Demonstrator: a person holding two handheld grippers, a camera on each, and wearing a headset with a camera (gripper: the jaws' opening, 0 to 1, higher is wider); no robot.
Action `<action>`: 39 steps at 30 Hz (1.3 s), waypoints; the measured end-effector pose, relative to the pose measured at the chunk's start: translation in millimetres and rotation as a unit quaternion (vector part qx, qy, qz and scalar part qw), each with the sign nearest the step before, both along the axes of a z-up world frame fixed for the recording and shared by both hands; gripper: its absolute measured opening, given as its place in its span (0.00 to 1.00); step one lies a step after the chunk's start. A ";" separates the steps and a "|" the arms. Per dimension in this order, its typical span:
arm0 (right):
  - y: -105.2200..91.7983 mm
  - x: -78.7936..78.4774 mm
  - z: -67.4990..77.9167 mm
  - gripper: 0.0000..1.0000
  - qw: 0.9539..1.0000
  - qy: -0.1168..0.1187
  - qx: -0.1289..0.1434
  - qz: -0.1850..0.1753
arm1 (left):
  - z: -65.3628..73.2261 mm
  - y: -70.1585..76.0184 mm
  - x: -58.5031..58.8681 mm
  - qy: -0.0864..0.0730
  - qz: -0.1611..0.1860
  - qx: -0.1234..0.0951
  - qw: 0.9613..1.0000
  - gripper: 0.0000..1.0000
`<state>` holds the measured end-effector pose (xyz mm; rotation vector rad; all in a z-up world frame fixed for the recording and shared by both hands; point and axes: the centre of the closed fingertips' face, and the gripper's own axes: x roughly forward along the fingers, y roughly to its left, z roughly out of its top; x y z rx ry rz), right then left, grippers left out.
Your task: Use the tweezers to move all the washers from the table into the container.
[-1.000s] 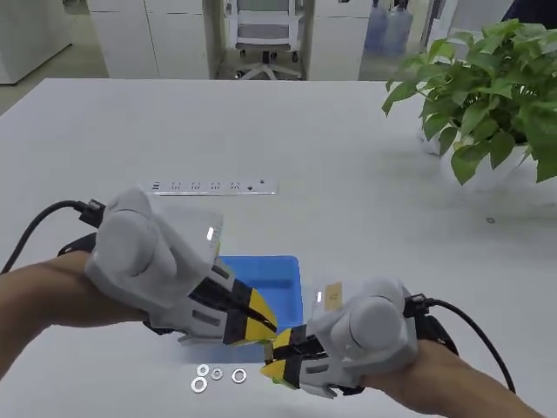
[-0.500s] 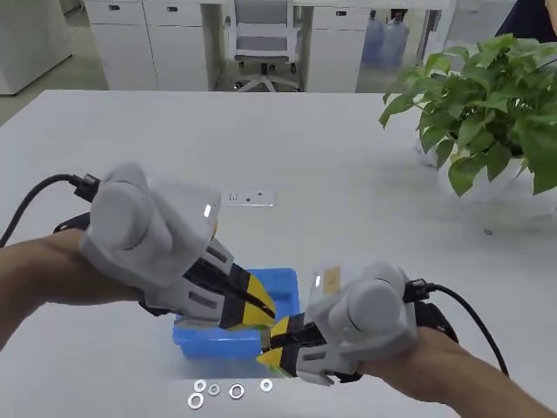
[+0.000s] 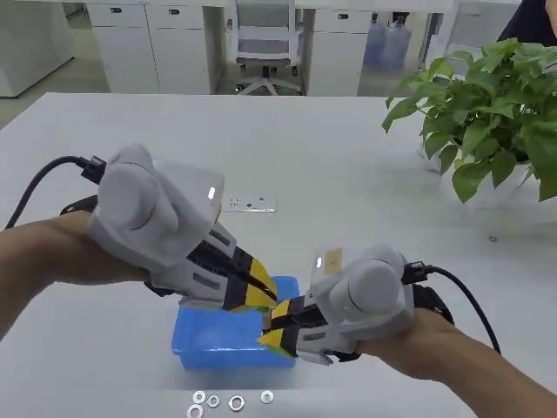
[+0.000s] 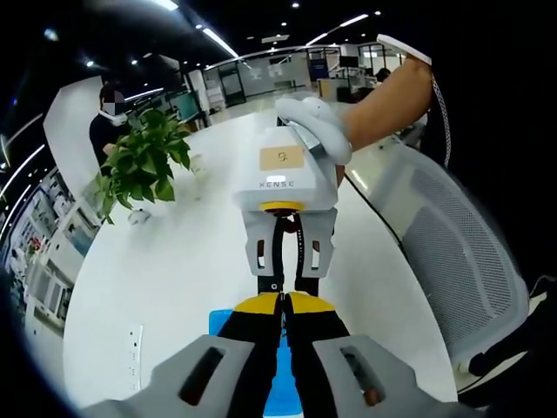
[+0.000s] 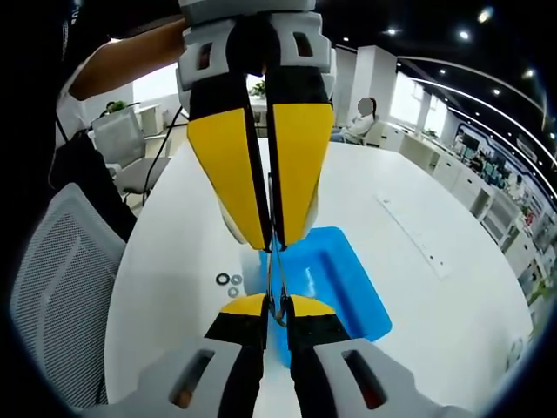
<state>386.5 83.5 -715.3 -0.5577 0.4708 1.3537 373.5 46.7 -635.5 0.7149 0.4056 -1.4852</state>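
The thin metal tweezers point(image 5: 276, 261) run between both grippers, which meet tip to tip. My left gripper point(image 3: 261, 294) comes in from the left and is shut on the tweezers' legs. Facing it from the right, my right gripper point(image 3: 271, 336) is shut on their other end. Both sets of yellow tips hang over the near right part of the blue container point(image 3: 218, 341). Several washers point(image 3: 236, 402) lie in a short row on the white table just in front of the container; the right gripper view has them as washers point(image 5: 230, 283) left of the container point(image 5: 344, 283).
A white power strip point(image 3: 250, 204) lies on the table point(image 3: 348, 174) beyond the container. A potted plant point(image 3: 487, 104) stands at the far right. An office chair point(image 3: 264, 39) is behind the table's far edge. A person point(image 4: 111, 122) stands behind the plant.
Both grippers, still joined at the tips, have moved from just above the washers to over the container. One more washer now shows at the right of the row. The head camera has shifted.
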 end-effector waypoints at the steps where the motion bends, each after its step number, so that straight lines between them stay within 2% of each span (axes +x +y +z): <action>1: 0.5 1.1 -0.4 0.09 1.000 0.000 0.000 0.000 | -0.8 0.4 2.0 -0.001 0.001 0.000 1.000 0.05; 15: 8.1 27.2 -18.3 0.09 1.000 0.007 0.001 0.004 | -18.5 7.4 28.2 -0.002 0.012 0.005 1.000 0.05; 20: 12.1 33.5 -26.4 0.10 1.000 0.011 -0.002 0.008 | -26.5 11.6 35.9 0.004 0.016 0.008 1.000 0.05; 39: 16.5 47.4 -57.8 0.10 0.999 0.024 -0.020 0.022 | -56.9 18.8 52.8 0.025 0.035 0.009 0.999 0.05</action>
